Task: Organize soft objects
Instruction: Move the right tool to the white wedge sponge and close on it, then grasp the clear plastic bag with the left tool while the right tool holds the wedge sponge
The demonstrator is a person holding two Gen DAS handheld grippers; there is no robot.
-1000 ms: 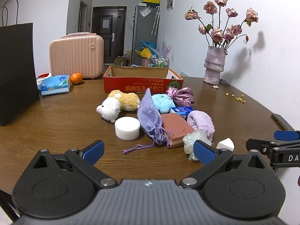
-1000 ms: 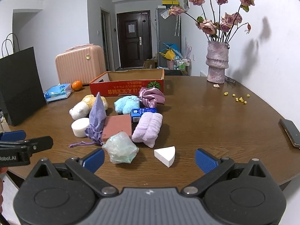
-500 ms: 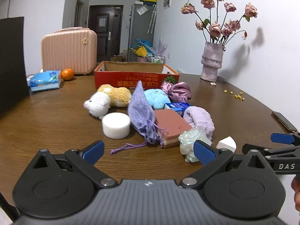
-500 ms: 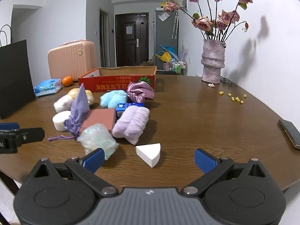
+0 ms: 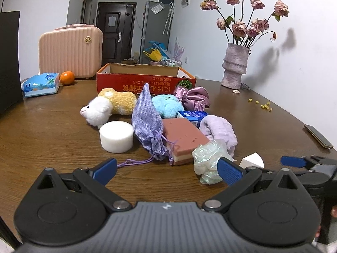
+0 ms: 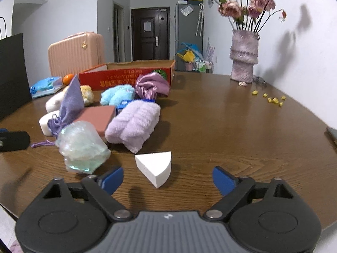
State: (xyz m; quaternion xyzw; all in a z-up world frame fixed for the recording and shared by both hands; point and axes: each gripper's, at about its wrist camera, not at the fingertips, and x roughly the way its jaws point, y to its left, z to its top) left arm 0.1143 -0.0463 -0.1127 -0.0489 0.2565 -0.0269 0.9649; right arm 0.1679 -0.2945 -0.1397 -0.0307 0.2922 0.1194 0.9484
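Lowered right tongs [image 6: 167, 178] toward white wedge [image 6: 154, 167], just ahead, jaws spread but narrowing, nothing pinched. Left tongs [image 5: 166, 168] spread, empty. Nothing visibly boxed [image 5: 145, 78] yet; whole pile left.

Wooden table [image 5: 52, 126]. Far left: pink suitcase [image 5: 70, 52], orange [image 5: 67, 77] just beside tissue pack [image 5: 41, 84], black paper bag [image 6: 12, 73]. Right, near wall: vase [image 5: 234, 65] of dried roses, yellow crumbs [image 5: 261, 104], phone [image 5: 318, 136] at edge. Dark door [image 5: 114, 35] behind.

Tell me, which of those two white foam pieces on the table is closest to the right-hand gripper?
The white wedge, lying just ahead of the right gripper, between its open fingers. The round white puck sits farther left, beside the purple pouch.
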